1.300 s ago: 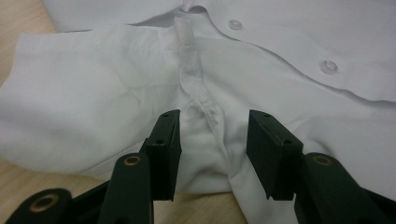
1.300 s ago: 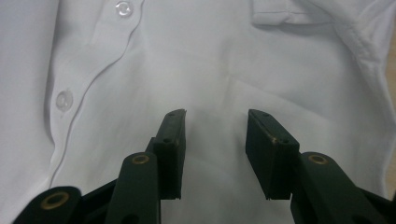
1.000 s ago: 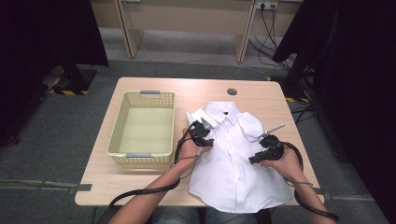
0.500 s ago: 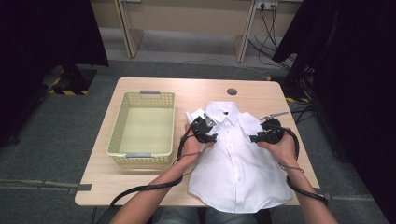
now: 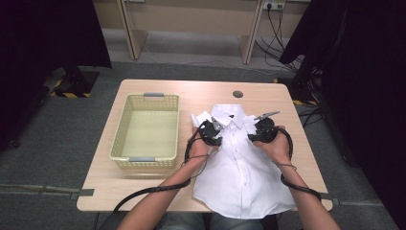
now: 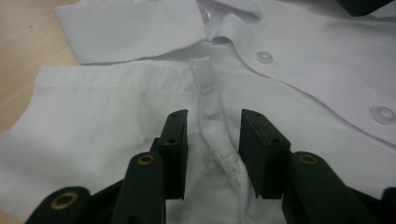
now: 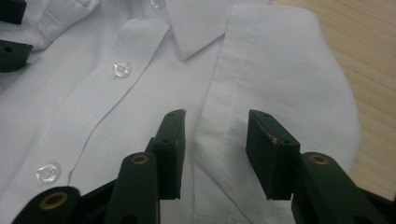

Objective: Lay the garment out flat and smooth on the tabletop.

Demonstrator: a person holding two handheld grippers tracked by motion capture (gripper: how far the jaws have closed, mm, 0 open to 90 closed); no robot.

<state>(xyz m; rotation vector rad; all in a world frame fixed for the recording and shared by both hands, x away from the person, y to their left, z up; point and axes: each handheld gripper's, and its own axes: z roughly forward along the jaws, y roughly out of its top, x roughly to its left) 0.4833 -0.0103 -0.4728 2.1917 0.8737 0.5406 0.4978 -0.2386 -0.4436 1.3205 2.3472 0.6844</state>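
Observation:
A white buttoned shirt [image 5: 244,177] lies flat on the wooden table [image 5: 201,93], collar [image 7: 196,28] at the far end. My left gripper [image 5: 214,130] rests at the shirt's left shoulder. In the left gripper view its jaws [image 6: 214,126] straddle a raised ridge of fabric [image 6: 207,93]; they have just been closing, and a gap remains on both sides. My right gripper [image 5: 253,134] sits at the right shoulder. Its jaws [image 7: 215,126] stand open over the stitched edge of the folded-in sleeve [image 7: 280,70] and have narrowed a little.
A pale yellow plastic basket [image 5: 122,125] stands on the table's left half, nothing inside it. A folded sleeve cuff [image 6: 130,28] lies beyond the left gripper. Black cables trail from both grippers toward the near edge. A round cable port [image 5: 238,94] sits at the back.
My right hand has moved away from me and inward, from the shirt's right side up to its right shoulder. The left hand has stayed at the left shoulder.

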